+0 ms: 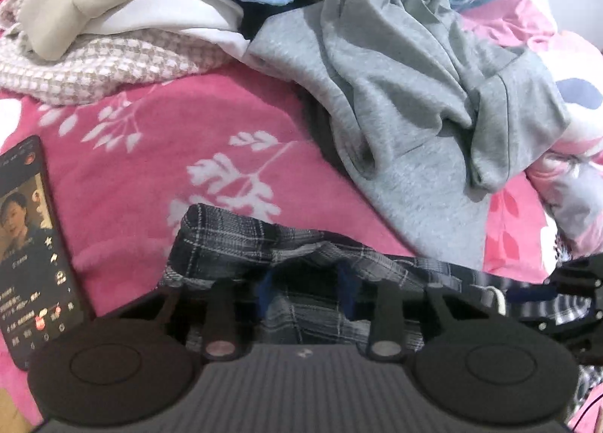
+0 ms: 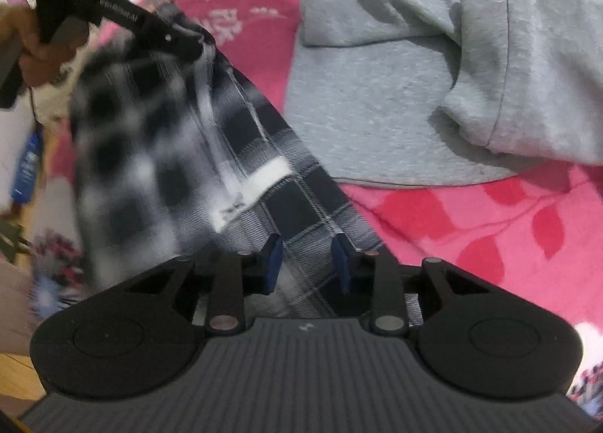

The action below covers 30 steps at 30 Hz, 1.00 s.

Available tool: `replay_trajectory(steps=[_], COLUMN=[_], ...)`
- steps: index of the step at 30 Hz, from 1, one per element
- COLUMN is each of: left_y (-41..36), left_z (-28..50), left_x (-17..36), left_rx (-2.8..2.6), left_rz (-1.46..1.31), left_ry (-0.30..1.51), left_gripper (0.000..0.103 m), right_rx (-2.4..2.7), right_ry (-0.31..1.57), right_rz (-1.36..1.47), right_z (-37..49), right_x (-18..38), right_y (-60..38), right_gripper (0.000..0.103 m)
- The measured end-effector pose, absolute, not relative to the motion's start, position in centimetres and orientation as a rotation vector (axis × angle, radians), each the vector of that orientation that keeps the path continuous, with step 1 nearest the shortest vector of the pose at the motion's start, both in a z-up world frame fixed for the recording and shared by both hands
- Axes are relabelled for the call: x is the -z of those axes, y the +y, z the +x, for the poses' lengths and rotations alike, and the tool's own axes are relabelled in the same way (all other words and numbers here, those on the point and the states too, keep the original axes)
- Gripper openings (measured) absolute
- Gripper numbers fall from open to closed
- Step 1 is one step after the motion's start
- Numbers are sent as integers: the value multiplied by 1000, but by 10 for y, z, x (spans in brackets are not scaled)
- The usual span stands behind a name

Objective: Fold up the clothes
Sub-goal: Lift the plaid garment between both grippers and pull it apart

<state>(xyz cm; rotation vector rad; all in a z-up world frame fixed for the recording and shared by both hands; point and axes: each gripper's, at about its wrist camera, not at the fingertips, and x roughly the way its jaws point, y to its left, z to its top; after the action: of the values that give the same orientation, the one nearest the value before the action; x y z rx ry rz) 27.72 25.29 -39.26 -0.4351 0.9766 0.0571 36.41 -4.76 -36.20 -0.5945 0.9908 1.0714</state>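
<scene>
A dark plaid garment [image 2: 241, 154] with a white label hangs stretched between my two grippers above the pink bedspread. In the right wrist view my right gripper [image 2: 307, 263] has its blue pads [image 2: 273, 261] closed on the garment's lower edge. My left gripper [image 2: 198, 46], held in a hand at the upper left, pinches the garment's other end. In the left wrist view the plaid garment [image 1: 241, 244] bunches between the pads of the left gripper [image 1: 306, 289]. Part of the cloth is blurred.
A crumpled grey sweatshirt [image 1: 407, 101] lies just beyond on the pink floral bedspread [image 1: 158, 154]. A heap of beige, white, blue and checked clothes [image 1: 124, 18] sits at the back left. A lit phone [image 1: 34, 244] lies at the left.
</scene>
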Motion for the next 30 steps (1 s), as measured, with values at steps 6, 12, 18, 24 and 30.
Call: replay_trajectory(steps=[6, 12, 18, 24, 30], left_y=[252, 252, 254, 253, 253], left_z=[279, 277, 275, 276, 276], left_x=[395, 394, 394, 395, 396], left_rx=[-51, -54, -56, -52, -47], left_rz=[-415, -411, -415, -394, -385], left_ry=[971, 966, 962, 960, 963], left_gripper=[36, 34, 33, 33, 33], right_rx=[-1084, -1107, -1031, -943, -683], right_ry=[969, 956, 952, 1037, 1083], right_rz=[-625, -654, -501, -417, -101], right_z=[365, 364, 384, 402, 427], right_x=[365, 366, 350, 385, 372], right_y=[-44, -41, -53, -51, -96], right_gripper=[29, 3, 2, 12, 28])
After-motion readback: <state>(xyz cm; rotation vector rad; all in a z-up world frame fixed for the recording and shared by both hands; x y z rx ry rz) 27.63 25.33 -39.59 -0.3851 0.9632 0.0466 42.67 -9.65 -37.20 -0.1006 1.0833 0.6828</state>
